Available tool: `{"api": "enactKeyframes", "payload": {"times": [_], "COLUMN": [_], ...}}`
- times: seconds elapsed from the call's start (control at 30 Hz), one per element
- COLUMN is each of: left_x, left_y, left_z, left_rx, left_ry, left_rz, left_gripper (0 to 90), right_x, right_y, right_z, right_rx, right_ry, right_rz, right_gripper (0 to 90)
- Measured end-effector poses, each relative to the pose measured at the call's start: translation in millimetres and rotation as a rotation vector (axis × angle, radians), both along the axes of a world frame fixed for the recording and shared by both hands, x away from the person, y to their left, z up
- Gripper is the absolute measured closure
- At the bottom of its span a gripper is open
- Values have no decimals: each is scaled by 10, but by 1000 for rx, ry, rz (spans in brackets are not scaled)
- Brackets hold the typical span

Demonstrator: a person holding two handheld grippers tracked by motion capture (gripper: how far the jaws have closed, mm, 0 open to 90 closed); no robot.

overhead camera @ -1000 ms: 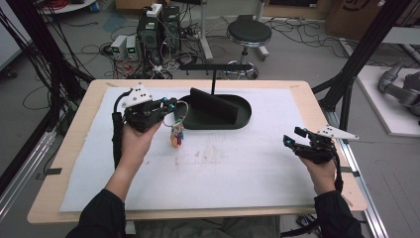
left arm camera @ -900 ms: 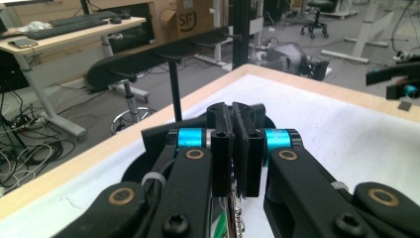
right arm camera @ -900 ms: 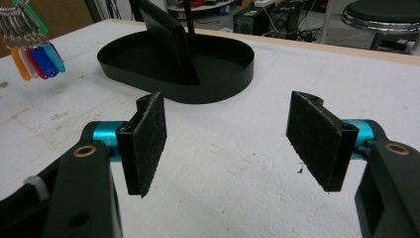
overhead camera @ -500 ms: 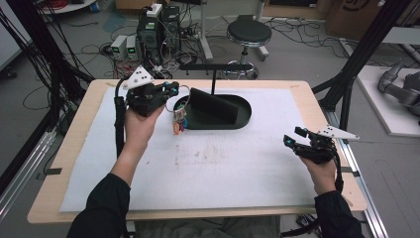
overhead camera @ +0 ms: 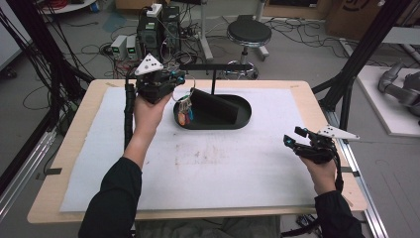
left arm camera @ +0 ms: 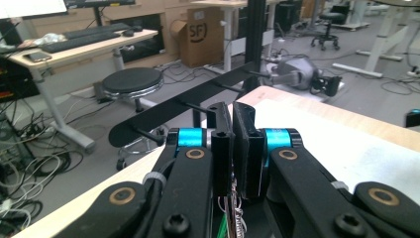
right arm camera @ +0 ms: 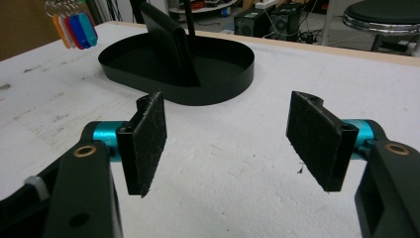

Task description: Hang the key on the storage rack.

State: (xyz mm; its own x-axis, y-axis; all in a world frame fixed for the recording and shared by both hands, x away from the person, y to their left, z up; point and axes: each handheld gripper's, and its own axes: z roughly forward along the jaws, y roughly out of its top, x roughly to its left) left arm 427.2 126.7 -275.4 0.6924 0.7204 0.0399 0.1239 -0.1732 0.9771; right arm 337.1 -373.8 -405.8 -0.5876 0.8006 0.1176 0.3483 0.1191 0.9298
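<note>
1. High view: my left gripper (overhead camera: 174, 79) is raised over the far left of the white mat (overhead camera: 237, 163), clamped on a key ring; its bunch of coloured key tags (overhead camera: 184, 113) dangles at the left end of the black oval tray (overhead camera: 233, 121). A black hook rack (overhead camera: 215, 67) stands on a post at the tray's far rim. My right gripper (overhead camera: 294, 139) sits low near the mat's right edge, well apart from the tray.
2. Left gripper view: my left gripper's pads (left arm camera: 245, 148) are pressed almost together, with bits of metal ring (left arm camera: 233, 210) hanging below them. The hook rack (left arm camera: 183, 109) crosses just beyond.
3. Right gripper view: my right gripper (right arm camera: 225, 134) has its jaws wide apart and empty over the mat (right arm camera: 237, 188). The tray (right arm camera: 218, 74) lies ahead, the key tags (right arm camera: 74, 25) hanging at upper left.
</note>
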Motion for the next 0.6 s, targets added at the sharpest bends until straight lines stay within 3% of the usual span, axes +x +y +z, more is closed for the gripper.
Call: {"api": "enactKeyframes", "payload": {"times": [0.2, 0.6], "left_x": [183, 401], "left_y": [-34, -14], "left_z": [-56, -184], "left_rx": [7, 0], "left_ry": [22, 56], "left_rz": [33, 84], "left_gripper": [864, 865], "right_x": [1, 8], "right_y": [4, 2], "right_z": [-1, -5], "right_rx": [-1, -2], "right_ry": [1, 2], "right_rz": [4, 6], "right_gripper": [326, 325]}}
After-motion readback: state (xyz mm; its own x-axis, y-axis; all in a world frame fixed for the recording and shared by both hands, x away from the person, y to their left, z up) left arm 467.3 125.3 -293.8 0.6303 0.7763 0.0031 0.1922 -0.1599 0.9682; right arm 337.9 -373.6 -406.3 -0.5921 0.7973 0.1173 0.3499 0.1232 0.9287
